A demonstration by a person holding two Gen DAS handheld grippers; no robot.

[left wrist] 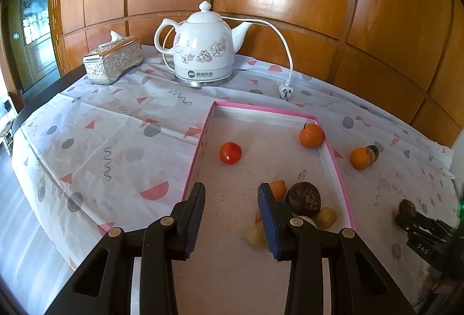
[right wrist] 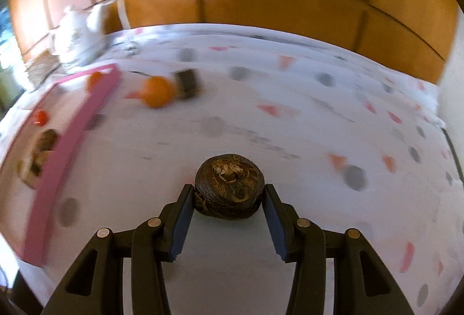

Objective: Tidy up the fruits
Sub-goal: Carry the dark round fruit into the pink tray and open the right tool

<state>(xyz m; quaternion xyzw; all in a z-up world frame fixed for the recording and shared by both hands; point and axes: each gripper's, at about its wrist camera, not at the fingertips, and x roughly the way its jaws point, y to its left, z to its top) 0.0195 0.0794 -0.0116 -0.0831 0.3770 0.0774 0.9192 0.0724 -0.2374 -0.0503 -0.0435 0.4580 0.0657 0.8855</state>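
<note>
A pink-rimmed tray lies on the patterned tablecloth. In it are a red tomato, an orange, a dark brown fruit, a small orange fruit and yellowish fruits. My left gripper is open and empty above the tray. Outside the tray, to its right, lie an orange and a dark fruit. My right gripper is shut on a dark brown fruit, right of the tray; the right wrist view is blurred.
A white floral kettle stands at the back with its cord and plug lying on the cloth. A silver tissue box is at the back left. Wood panelling closes the back. The table edge runs along the left.
</note>
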